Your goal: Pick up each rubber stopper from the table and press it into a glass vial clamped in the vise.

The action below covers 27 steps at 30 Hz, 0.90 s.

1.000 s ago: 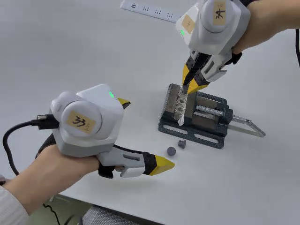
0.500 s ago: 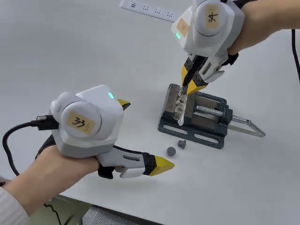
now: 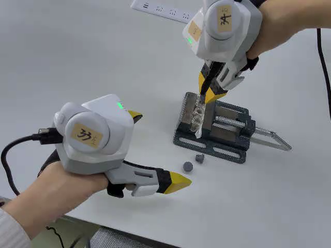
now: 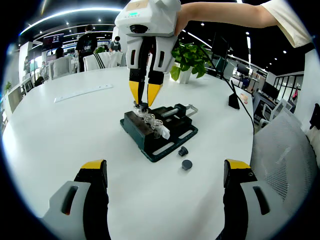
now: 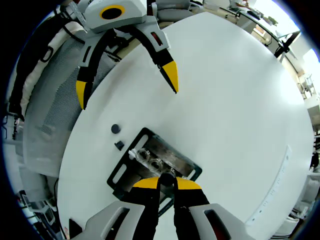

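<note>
A round white table (image 4: 60, 145) stands in an open-plan office. A white power strip (image 3: 165, 10) lies flat near the table's far edge. In the left gripper view, a leafy green potted plant (image 4: 192, 57) sits on the far side of the table, and a small dark object (image 4: 233, 101) stands apart from it to the right. A grey mesh chair (image 4: 287, 150) is drawn up beside the table edge. People (image 4: 90, 42) stand in the background under long ceiling light strips (image 4: 65, 12).

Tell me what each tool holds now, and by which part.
The right tool pinches a rubber stopper by its sides; the left tool, open, holds nothing.
</note>
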### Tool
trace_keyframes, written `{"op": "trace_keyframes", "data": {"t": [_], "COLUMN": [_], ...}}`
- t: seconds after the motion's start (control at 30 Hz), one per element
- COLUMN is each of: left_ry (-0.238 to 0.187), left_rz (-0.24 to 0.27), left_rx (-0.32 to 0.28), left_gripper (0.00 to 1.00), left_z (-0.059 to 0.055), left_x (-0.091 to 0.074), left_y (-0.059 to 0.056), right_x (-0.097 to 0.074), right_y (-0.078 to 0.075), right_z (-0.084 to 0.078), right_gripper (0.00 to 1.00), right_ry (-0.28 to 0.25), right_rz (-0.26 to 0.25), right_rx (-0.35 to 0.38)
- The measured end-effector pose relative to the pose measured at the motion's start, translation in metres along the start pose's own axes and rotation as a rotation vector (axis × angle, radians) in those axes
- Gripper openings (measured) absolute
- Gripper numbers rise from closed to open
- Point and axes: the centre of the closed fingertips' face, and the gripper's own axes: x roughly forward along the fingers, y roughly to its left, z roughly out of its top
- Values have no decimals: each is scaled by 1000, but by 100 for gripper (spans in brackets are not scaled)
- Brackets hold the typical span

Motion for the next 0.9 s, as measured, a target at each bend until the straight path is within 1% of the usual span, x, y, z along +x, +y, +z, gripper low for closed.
{"op": "trace_keyframes", "data": {"t": [0.13, 0.17, 0.23, 0.27, 0.3, 0.33, 0.37, 0.4, 0.5, 0.8, 0.83, 0.9], "left_ry": [-1, -1, -1, 0, 0, -2, -2, -2, -4, -7, -7, -7], "left_rz": [-1, 0, 0, 1, 1, 1, 1, 1, 0, -1, -1, 0], "left_rx": [1, 0, 0, 0, 1, 0, 0, -1, 0, 1, 1, 0], "left_gripper": [96, 96, 96, 96, 96, 96, 96, 96, 96, 96, 96, 96], "left_z": [1, 1, 1, 1, 1, 1, 1, 2, 2, 3, 3, 2], "left_x": [0, 0, 0, 0, 0, 0, 0, 0, 1, 2, 1, 1], "left_y": [-1, 0, 0, 0, 0, 0, 0, 1, 1, 0, 0, 1], "right_x": [0, 1, 1, 1, 1, 1, 1, 0, 1, 1, 1, 1], "right_y": [-1, -2, -4, -4, -3, 0, 1, 2, 1, 2, 2, 2], "right_z": [2, 1, 2, 1, 1, 0, 0, 0, 1, 2, 2, 2], "right_gripper": [5, 5, 4, 4, 4, 4, 4, 4, 4, 5, 6, 6], "right_ry": [22, 32, 31, 28, 23, 14, 12, 12, 10, 1, 0, 0], "right_rz": [6, 8, 10, 10, 10, 6, 7, 6, -2, -12, -14, -14], "right_rx": [2, 26, 41, 74, 85, 132, 148, 137, 172, 165, 144, 147]}}
